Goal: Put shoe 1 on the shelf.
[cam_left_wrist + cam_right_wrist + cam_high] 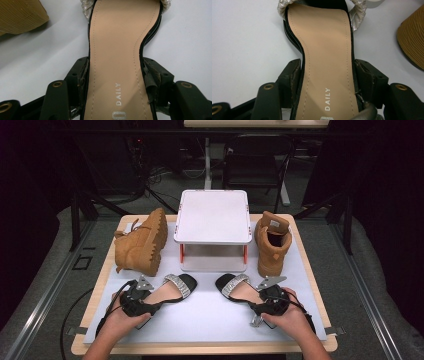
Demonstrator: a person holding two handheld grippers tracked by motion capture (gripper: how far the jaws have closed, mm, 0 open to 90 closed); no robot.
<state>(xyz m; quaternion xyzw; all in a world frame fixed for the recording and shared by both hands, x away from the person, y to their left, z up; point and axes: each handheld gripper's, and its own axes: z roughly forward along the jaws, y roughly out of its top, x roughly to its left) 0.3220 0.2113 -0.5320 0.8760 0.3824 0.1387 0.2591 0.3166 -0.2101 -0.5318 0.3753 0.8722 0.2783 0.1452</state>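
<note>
At table's near edge: left gripper (134,301) clamps left sandal (172,289) at waist, right gripper (269,302) clamps right sandal (237,286); both soles' long axes run straight ahead toward shelf (213,217).

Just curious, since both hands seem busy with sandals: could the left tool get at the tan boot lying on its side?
Probably not right now. The left tool straddles the left sandal, which it would have to drop first. Otherwise the tan boot lies just beyond, with bare mat between.
</note>
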